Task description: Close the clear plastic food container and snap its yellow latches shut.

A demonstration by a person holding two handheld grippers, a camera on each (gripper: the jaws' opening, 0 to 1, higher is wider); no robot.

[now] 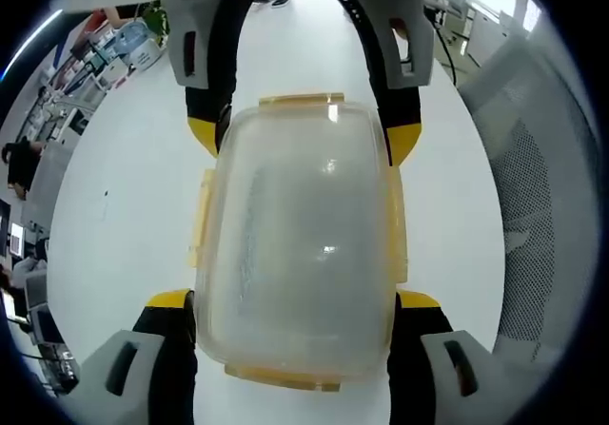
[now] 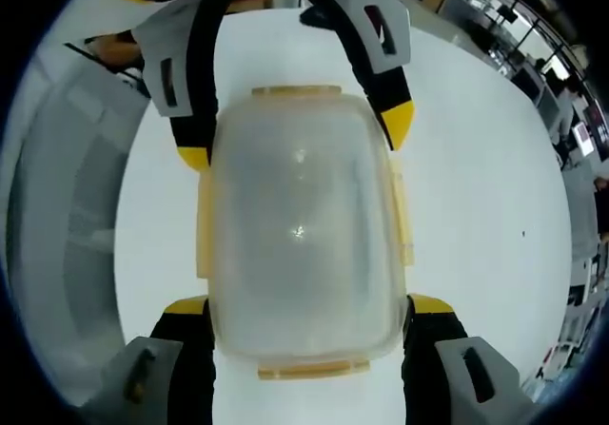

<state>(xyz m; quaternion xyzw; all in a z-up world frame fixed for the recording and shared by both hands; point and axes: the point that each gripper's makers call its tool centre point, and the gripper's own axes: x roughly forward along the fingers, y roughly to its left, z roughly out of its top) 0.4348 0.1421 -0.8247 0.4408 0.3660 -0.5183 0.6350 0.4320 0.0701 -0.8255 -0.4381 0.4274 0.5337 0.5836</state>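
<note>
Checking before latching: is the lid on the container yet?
Yes, the lid sits on the container, between both tools' jaws in the left gripper view.

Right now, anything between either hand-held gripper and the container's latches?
Nothing visible. The container sits with its lid on, straddled end to end by both the left hand-held gripper and right hand-held gripper. Its yellow latches are unobstructed.

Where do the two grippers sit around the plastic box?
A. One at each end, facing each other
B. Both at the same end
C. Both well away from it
A: in the left gripper view, the left gripper straddles the near end of the container and the right gripper the far end.
</note>
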